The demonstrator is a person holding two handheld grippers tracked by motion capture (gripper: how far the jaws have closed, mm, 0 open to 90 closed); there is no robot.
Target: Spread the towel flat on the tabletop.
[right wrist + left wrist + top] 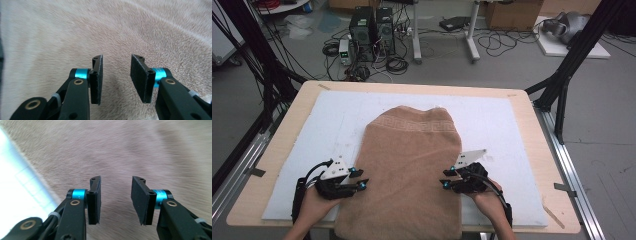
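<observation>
Both grippers sit over the towel point(404, 170), which lies folded mid-table on a white mat point(512, 130). The left gripper point(116, 200) has its jaws parted with nothing between them, just fuzzy towel behind. Same for the right gripper point(116, 78). The left gripper view is blurry, and the towel's near edge is cut off in the high view.

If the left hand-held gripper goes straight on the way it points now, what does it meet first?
Probably the brown towel: the left hand-held gripper has open, empty jaws aimed at its pile; how near is unclear.
</observation>
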